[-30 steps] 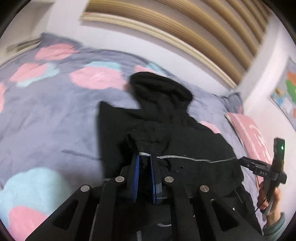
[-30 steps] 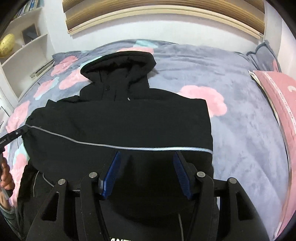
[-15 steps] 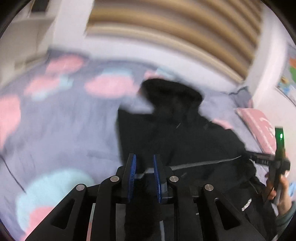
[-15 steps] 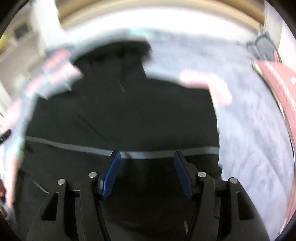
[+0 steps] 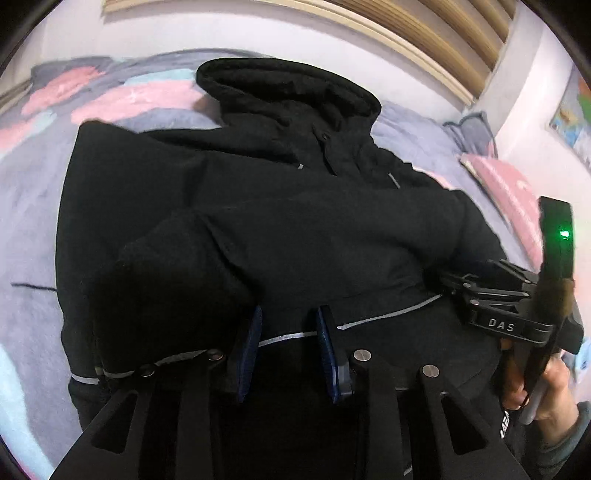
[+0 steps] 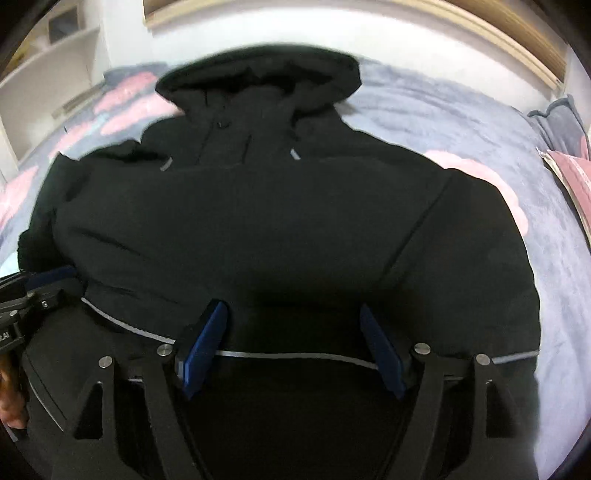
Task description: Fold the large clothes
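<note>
A large black hooded jacket [image 5: 280,221] lies on the bed, hood at the far end, sleeves folded across its body; it fills the right wrist view too [image 6: 280,229]. A thin reflective strip [image 5: 288,336] runs across its near part. My left gripper [image 5: 290,332] is open and empty, low over the jacket at the strip, with a folded sleeve bulging just left of it. My right gripper [image 6: 295,332] is wide open and empty over the strip [image 6: 295,355] on the jacket's near right side. It also shows in the left wrist view [image 5: 495,295], held by a hand.
The bed has a grey cover with pink and blue patches [image 5: 122,99]. A pink pillow [image 5: 506,192] lies at the right, by a white wall. White shelves [image 6: 48,74] stand at the far left. A wooden slatted headboard [image 5: 424,33] runs behind the bed.
My left gripper was shut on black cloth one second ago and has opened and let it go. Both grippers have moved closer over the jacket; the jacket looks larger in both views.
</note>
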The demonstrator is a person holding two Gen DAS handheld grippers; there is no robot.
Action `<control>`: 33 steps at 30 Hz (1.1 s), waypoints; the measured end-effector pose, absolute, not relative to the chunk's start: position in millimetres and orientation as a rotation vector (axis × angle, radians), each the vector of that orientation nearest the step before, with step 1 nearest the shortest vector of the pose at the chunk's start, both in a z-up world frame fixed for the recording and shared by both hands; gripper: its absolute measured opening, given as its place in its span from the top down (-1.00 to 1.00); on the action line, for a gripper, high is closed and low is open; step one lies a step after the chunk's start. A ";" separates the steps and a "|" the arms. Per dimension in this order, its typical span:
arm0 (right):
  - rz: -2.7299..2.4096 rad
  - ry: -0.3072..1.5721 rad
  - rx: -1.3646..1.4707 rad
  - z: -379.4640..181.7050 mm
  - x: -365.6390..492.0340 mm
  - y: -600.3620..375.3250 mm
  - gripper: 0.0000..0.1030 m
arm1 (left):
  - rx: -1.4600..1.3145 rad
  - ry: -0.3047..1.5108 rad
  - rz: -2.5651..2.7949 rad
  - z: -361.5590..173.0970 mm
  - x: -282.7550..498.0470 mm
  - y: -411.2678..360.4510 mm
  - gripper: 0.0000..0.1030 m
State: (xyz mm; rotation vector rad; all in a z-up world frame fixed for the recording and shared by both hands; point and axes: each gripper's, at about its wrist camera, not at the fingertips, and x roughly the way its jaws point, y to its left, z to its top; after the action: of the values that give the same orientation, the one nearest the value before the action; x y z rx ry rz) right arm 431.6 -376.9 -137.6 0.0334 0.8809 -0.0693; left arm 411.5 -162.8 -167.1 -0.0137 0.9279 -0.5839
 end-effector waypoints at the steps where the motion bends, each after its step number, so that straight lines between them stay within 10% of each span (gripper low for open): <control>1: -0.078 0.881 0.040 -137.9 429.2 -376.8 -0.50 | -0.005 0.923 -0.579 -165.6 408.6 -163.4 0.40; 7: -0.017 0.847 0.063 -90.9 373.1 -361.9 -0.50 | -0.034 0.867 -0.635 -127.7 368.1 -144.2 0.39; 11: -0.041 0.836 0.086 -89.1 343.0 -356.4 -0.51 | -0.075 0.829 -0.597 -117.2 338.9 -127.8 -0.08; 33: -0.095 0.754 0.181 -140.2 310.1 -359.7 -0.57 | -0.143 0.739 -0.612 -167.0 320.9 -110.7 -0.08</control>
State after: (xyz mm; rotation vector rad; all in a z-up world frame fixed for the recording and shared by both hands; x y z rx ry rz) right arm 310.1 -359.7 -140.2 0.1806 0.7542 -0.0952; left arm 320.9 -110.7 -167.0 -0.1434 0.7390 -0.6115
